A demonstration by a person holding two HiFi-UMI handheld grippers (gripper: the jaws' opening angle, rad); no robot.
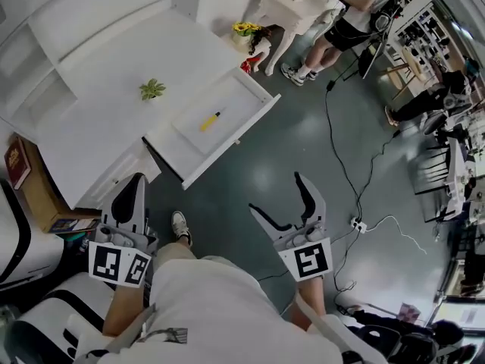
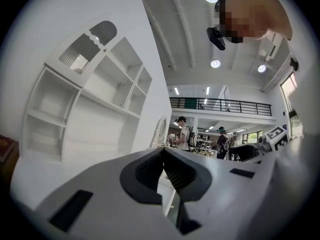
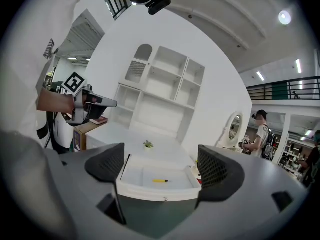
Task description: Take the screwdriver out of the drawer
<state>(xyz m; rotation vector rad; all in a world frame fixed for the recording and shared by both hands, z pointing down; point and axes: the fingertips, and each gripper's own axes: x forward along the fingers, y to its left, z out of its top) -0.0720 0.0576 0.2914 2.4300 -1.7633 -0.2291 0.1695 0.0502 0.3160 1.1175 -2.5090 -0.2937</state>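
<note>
We log the right gripper (image 3: 162, 168) with its jaws spread wide and nothing held between them; the head view shows the same wide gap on the right gripper (image 1: 277, 194). Framed in that gap, ahead of the jaws and well apart from them, is the pulled-out drawer (image 3: 150, 190) of the white desk (image 3: 135, 136). The screwdriver (image 3: 160, 181) (yellow handle, dark tip) lies flat on the drawer bottom, slightly toward the right jaw's side, and we see it touching no wall. In the head view the screwdriver (image 1: 211, 120) lies lengthwise in the drawer (image 1: 236, 99), beyond both tools. The left gripper (image 2: 163, 158) has its jaws closed together with nothing between them. The head view puts the left gripper (image 1: 130, 196) low by the desk (image 1: 114, 105) front, left of the drawer. Past the drawer from the right gripper, a small green plant (image 3: 148, 144) stands on the desk top, with a white shelf unit (image 3: 165, 89) behind it. Dark floor (image 1: 303, 142) lies under the right gripper.
</note>
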